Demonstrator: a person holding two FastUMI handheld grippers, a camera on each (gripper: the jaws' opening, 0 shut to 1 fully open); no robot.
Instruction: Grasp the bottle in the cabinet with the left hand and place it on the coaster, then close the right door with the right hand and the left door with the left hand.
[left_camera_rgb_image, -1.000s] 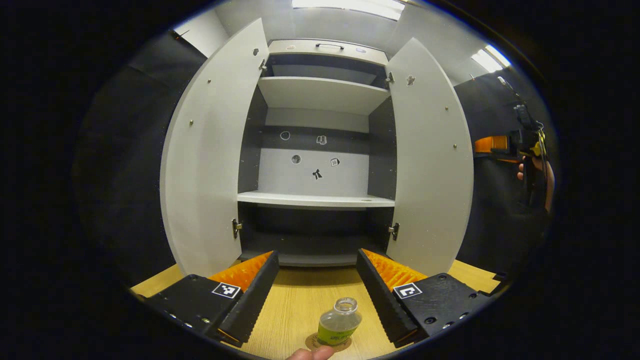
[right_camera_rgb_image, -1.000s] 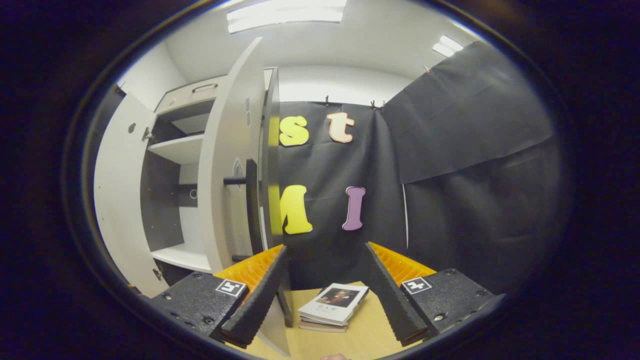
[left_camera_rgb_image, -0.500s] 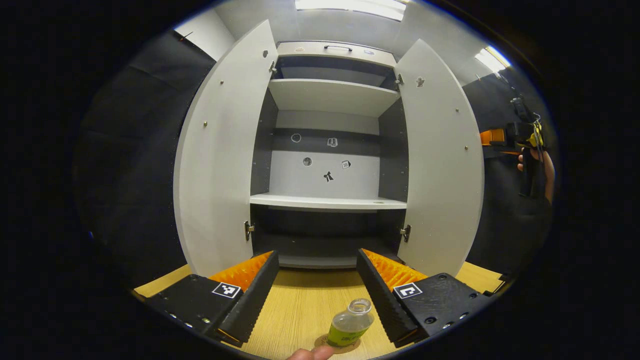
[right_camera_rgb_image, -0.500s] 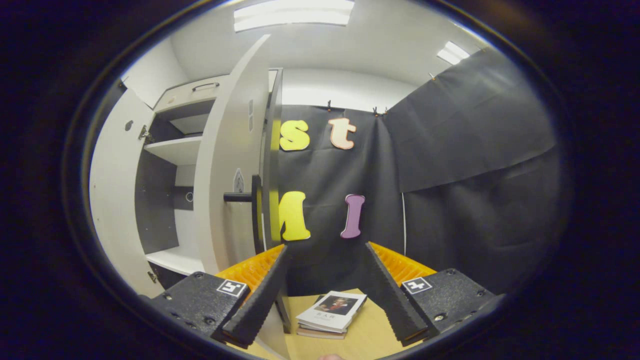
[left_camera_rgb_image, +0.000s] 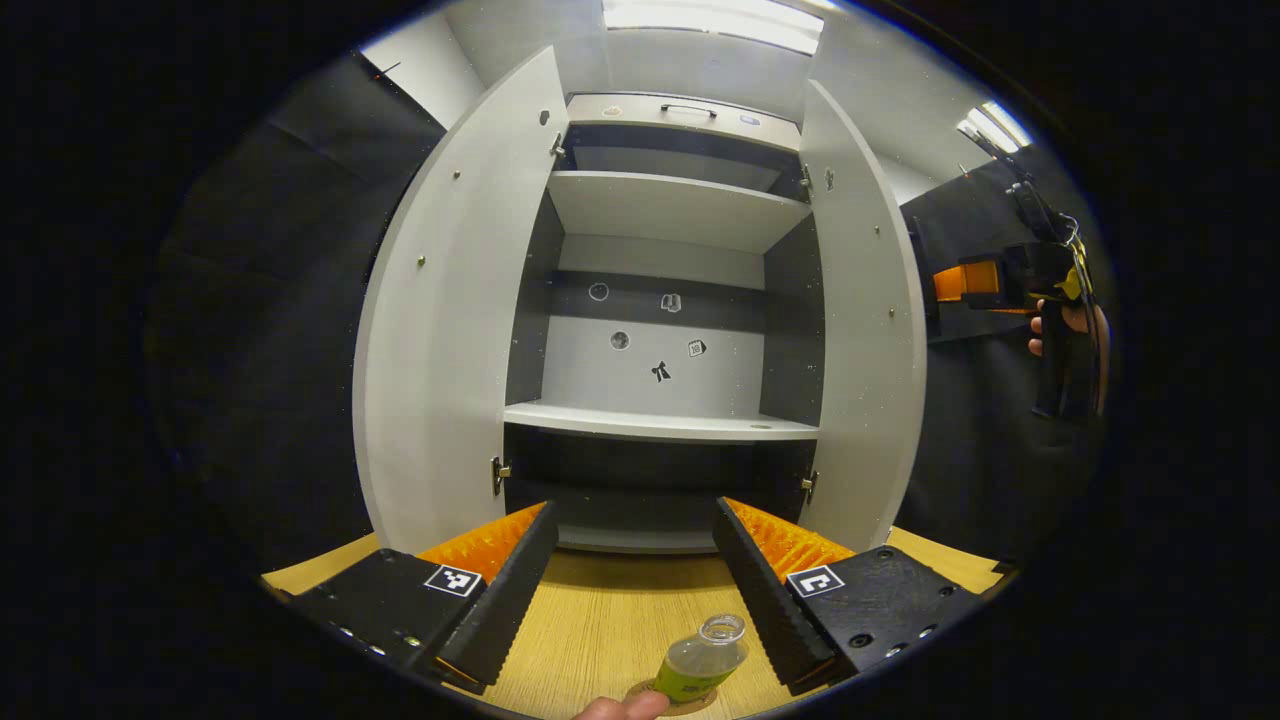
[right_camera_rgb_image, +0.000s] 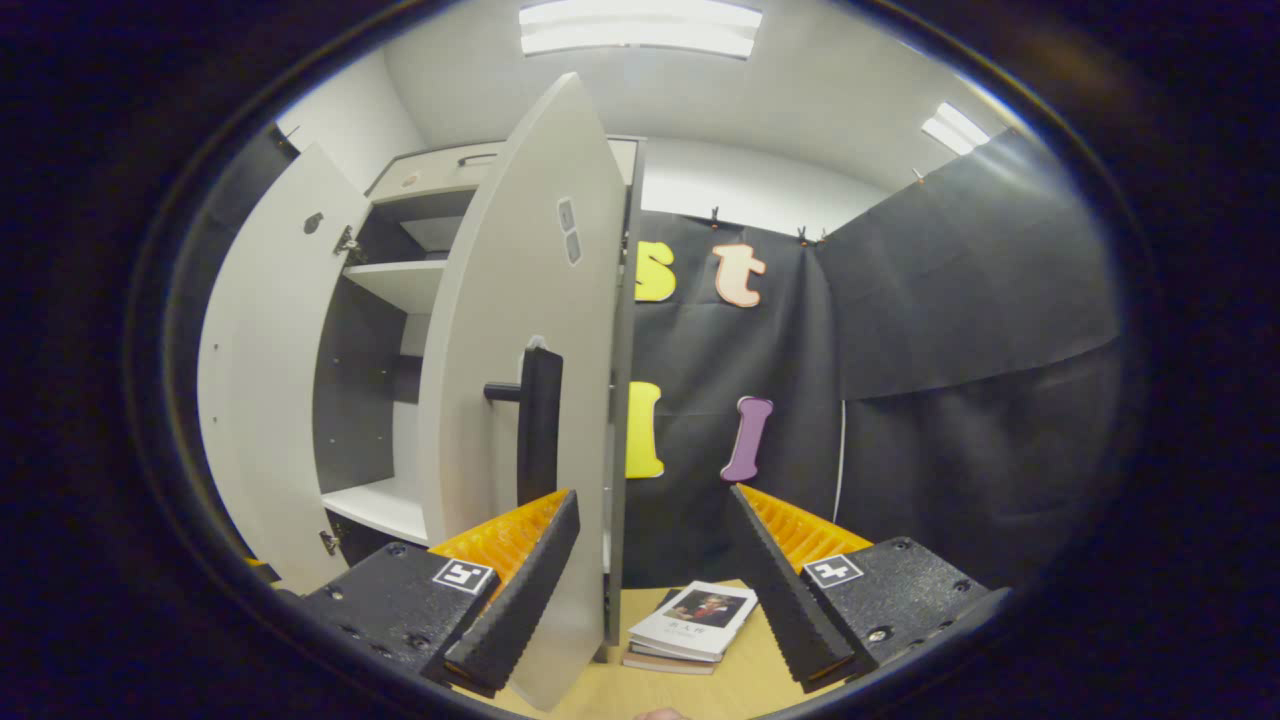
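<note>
In the left gripper view, your left gripper (left_camera_rgb_image: 633, 580) hangs over the pale wooden surface (left_camera_rgb_image: 600, 610) with its black-and-orange fingers (left_camera_rgb_image: 500, 590) spread wide, grasping nothing. The small clear plastic bottle with the green label (left_camera_rgb_image: 700, 660) stands on the round brown coaster (left_camera_rgb_image: 690, 697), just inside the right-hand finger and free of both. Ahead, the tall grey cabinet (left_camera_rgb_image: 660, 330) stands open; its grey left door (left_camera_rgb_image: 450, 320) swings fully out, while its grey right door (left_camera_rgb_image: 865, 330) is angled partway inward. At the far right, your hand (left_camera_rgb_image: 1065, 325) holds the right gripper (left_camera_rgb_image: 985, 285) behind that door.

In the right gripper view, your right gripper (right_camera_rgb_image: 650, 570) is released too, fingers apart. The right door (right_camera_rgb_image: 520, 400), with its black bar handle (right_camera_rgb_image: 538, 425), stands just beyond the left-hand finger. Stacked books (right_camera_rgb_image: 690, 625) lie on the surface between the fingers.
</note>
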